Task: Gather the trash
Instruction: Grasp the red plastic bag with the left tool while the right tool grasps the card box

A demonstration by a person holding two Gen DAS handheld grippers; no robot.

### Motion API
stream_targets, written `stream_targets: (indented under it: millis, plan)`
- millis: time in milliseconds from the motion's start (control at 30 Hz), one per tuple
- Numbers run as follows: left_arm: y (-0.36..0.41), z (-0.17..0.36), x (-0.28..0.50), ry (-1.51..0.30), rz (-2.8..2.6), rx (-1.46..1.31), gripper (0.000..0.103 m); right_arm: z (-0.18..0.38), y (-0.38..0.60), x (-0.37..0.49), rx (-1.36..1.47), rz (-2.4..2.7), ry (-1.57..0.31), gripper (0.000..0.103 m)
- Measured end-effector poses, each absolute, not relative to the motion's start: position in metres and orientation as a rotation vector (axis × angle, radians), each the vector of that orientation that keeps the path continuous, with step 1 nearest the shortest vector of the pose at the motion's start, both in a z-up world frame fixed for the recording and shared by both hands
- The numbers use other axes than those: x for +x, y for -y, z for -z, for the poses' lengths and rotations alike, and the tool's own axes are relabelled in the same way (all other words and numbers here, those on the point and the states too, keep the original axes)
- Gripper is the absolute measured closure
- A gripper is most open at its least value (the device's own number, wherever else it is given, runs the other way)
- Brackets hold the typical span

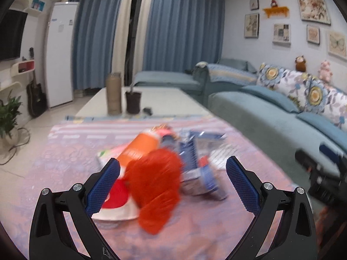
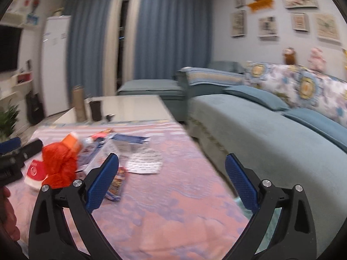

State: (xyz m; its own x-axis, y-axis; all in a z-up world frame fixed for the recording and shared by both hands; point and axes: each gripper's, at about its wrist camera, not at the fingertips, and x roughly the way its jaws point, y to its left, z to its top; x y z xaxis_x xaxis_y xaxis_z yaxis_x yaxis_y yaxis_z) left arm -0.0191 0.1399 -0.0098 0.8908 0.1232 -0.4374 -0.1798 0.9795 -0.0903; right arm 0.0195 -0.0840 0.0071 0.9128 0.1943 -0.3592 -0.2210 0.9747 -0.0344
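We hold the left gripper (image 1: 172, 179) with its jaws wide apart and nothing between them, low in the frame of the left wrist view, aimed straight at the heap of trash. The right gripper (image 2: 171, 177) is likewise spread and empty, pointing over bare pink cloth (image 2: 173, 195) toward the sofa (image 2: 271, 130) at the right of its frame, with the trash off to its left. Just beyond the left jaws sits a crumpled red plastic bag (image 1: 155, 186), and we judge it very light, soft and a little slippery; pinching a bunched fold near its top should hold better than grabbing the smooth belly. Behind it lie an orange packet (image 1: 138, 147), blue-and-white wrappers (image 1: 195, 158) and a red-and-white paper cup (image 1: 117, 197), all thin and crushable, likely to slide on the cloth. In the right wrist view a white printed sheet (image 2: 145, 162) and a colourful flat wrapper (image 2: 117, 184) lie flat, so we would need an edge to lift them. Motion blur hides finer print.
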Motion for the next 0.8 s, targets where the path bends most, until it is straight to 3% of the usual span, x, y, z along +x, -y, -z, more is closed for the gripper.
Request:
stream_targets:
  millis: [133,267,367,633,800]
  plan:
    - [-0.148,0.04,0.007,-0.534,-0.171,-0.113,0.009,0.017,0.059,0.053,-0.083,-0.308,-0.482,0.014]
    - [-0.153,0.06,0.033,-0.612,-0.142,-0.116,0.02,0.034,0.044,0.076,-0.059,-0.38,-0.583,0.015]
    - [-0.151,0.072,0.046,-0.647,-0.164,-0.087,0.02,0.04,0.032,0.087,-0.04,-0.433,-0.624,0.015]
    - [-0.17,0.078,0.049,-0.671,-0.137,-0.19,0.054,0.066,0.007,0.113,0.015,-0.541,-0.794,0.015]
    - [-0.171,0.076,0.047,-0.642,-0.125,-0.212,0.062,0.086,0.005,0.138,0.084,-0.534,-0.918,0.018]
